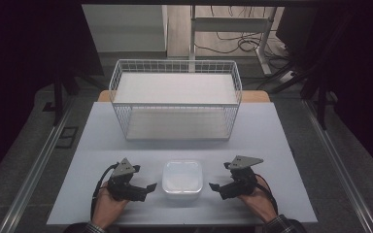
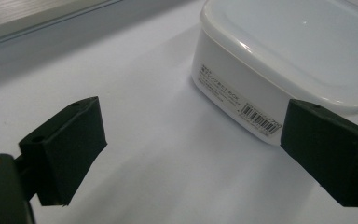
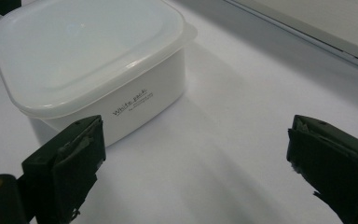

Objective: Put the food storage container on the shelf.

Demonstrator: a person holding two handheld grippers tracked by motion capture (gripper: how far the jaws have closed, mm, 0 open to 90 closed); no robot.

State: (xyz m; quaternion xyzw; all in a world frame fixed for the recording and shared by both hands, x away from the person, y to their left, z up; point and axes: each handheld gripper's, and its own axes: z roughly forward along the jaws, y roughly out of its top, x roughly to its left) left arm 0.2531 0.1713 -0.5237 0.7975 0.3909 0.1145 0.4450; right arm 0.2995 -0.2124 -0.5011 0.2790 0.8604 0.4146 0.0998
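A white lidded plastic container sits near the table's front edge, between my two grippers. My left gripper lies to its left, jaws spread wide with nothing between them; in the left gripper view the container shows a barcode label and stands just beyond the right pad. My right gripper lies to its right, also open and empty. The right gripper view has the container, marked "White pack", just past the left pad. Neither gripper touches it.
A white wire basket with a flat white bottom stands at the back of the pale table. A metal rail runs along the table's left side, another along the right. Cables lie on the floor beyond.
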